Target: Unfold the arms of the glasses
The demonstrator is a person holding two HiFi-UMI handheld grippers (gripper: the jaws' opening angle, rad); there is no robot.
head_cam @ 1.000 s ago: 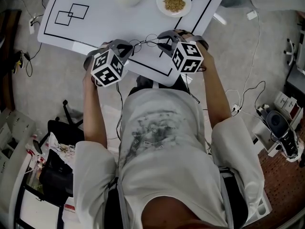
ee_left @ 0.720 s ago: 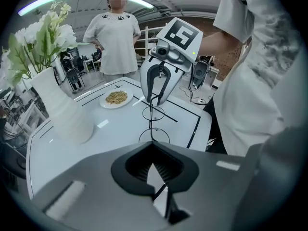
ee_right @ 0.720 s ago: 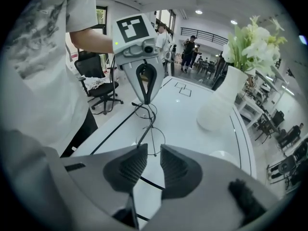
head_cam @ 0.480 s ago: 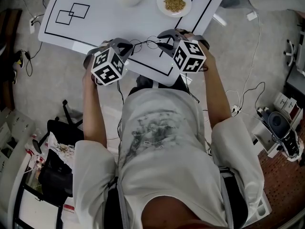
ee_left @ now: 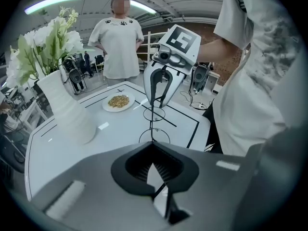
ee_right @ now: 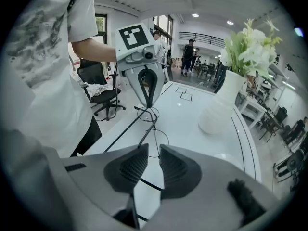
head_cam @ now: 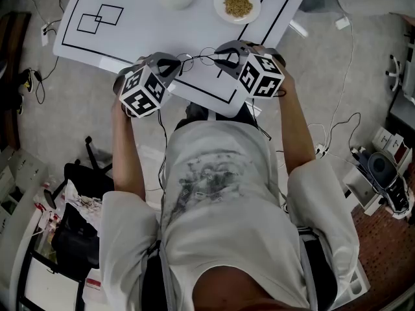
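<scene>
Plate [head_cam: 220, 9] holds grain [head_cam: 237, 2], vase [ee_left: 65, 112] flowers [ee_left: 52, 41]; left gripper [ee_left: 153, 149] clamps glasses [ee_left: 154, 124]; right gripper [ee_right: 150, 148] unclenched, jaws just closing, arm [ee_right: 146, 134] at mouth.

I see a white table [head_cam: 149, 31] on grey floor [head_cam: 71, 96], a black office chair [ee_right: 97, 94] beside it, and strip lights [ee_left: 53, 2] overhead.

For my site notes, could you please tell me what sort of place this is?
Probably an open-plan office or lab set up for recording: a white table marked with black lines, an office chair, and cables across the floor.
</scene>
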